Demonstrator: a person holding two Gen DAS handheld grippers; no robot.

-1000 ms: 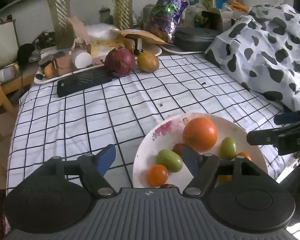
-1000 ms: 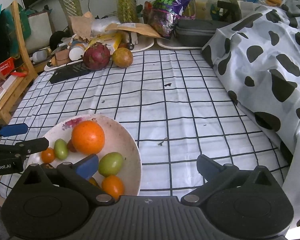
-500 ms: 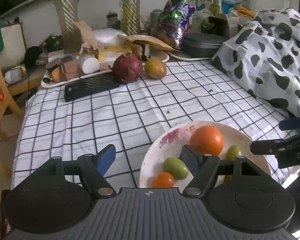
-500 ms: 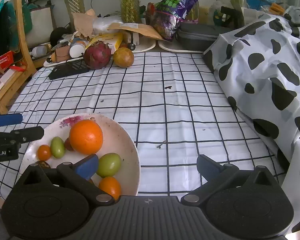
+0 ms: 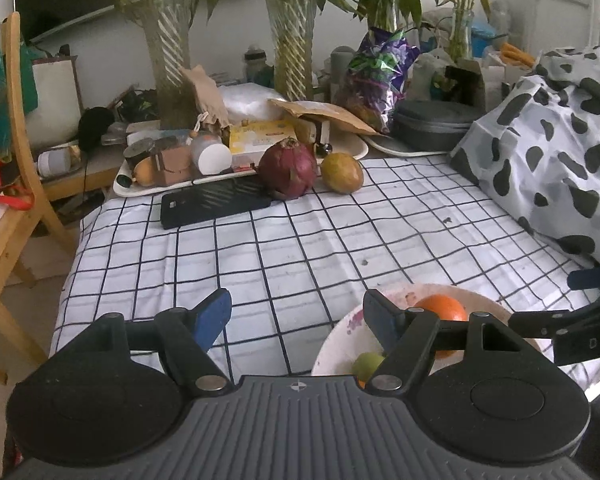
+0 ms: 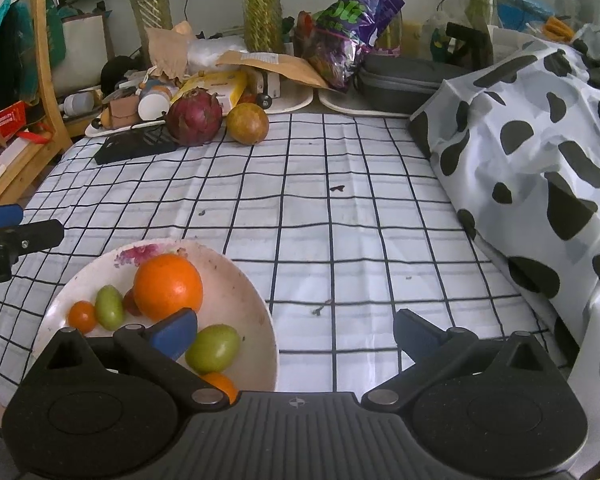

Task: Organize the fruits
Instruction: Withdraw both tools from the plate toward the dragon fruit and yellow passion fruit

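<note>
Both grippers are held wide apart with nothing gripped: the left gripper (image 5: 298, 314) is parted above the checked cloth (image 5: 300, 248), and the right gripper (image 6: 296, 330) is parted over the near edge of the white bowl (image 6: 244, 280). In the bowl an orange (image 6: 168, 286) is piled with small green and red fruits, and it sits close to the table's near edge. Two more fruits, a dragon fruit (image 6: 195, 117) and a round yellow-brown fruit (image 6: 247, 123), are left far off at the back, beside a black flat thing (image 6: 134, 146). The bowl could be bumped off by a low finger. The round fruit could be squeezed badly and rolled away on the cloth.
</note>
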